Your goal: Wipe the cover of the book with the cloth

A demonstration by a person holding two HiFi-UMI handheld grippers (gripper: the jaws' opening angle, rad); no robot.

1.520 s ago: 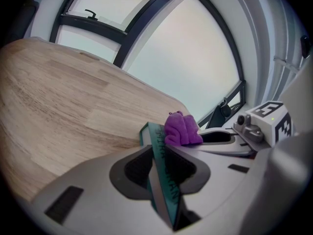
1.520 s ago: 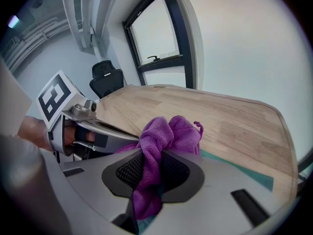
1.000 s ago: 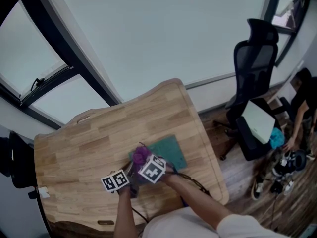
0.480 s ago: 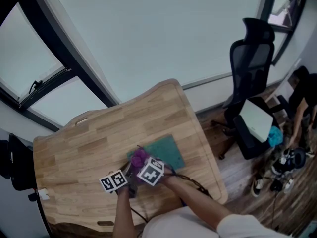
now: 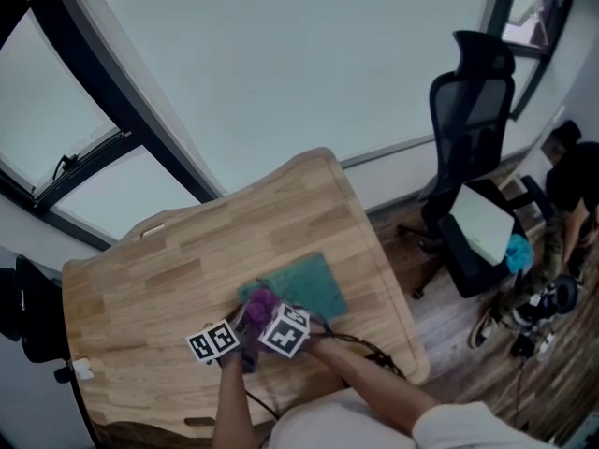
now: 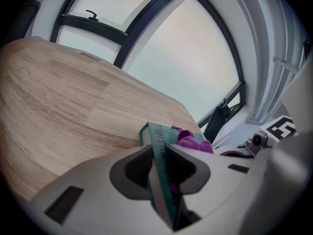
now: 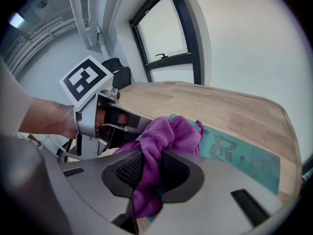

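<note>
The teal book [image 5: 309,286] lies on the wooden surface [image 5: 187,260], in the lower middle of the head view, near the surface's right-hand edge. The left gripper [image 6: 157,153] has its fingers [image 6: 134,168] clamped on the book's near edge, with the lettered spine running up between the pads. The right gripper [image 7: 151,168] has its fingers [image 7: 128,170] closed on a purple cloth [image 7: 168,133]. The cloth bunches up above them and rests on the near end of the printed cover.

In the head view the two marker cubes [image 5: 284,330] and the cloth hide the book's lower left corner, so only its far part shows. In the right gripper view the other gripper sits just left of the cloth, close beside it, with a hand wrapped round its handle. A dark cable [image 5: 370,349] trails from the grippers across the lower right of the surface.

Dark window frames [image 5: 122,129] cross the upper left. A black office chair [image 5: 473,120] stands on the wood floor [image 5: 449,325] at the upper right, well apart from the surface, with a white board [image 5: 482,227] on its seat. A person [image 5: 571,185] crouches at the right edge.
</note>
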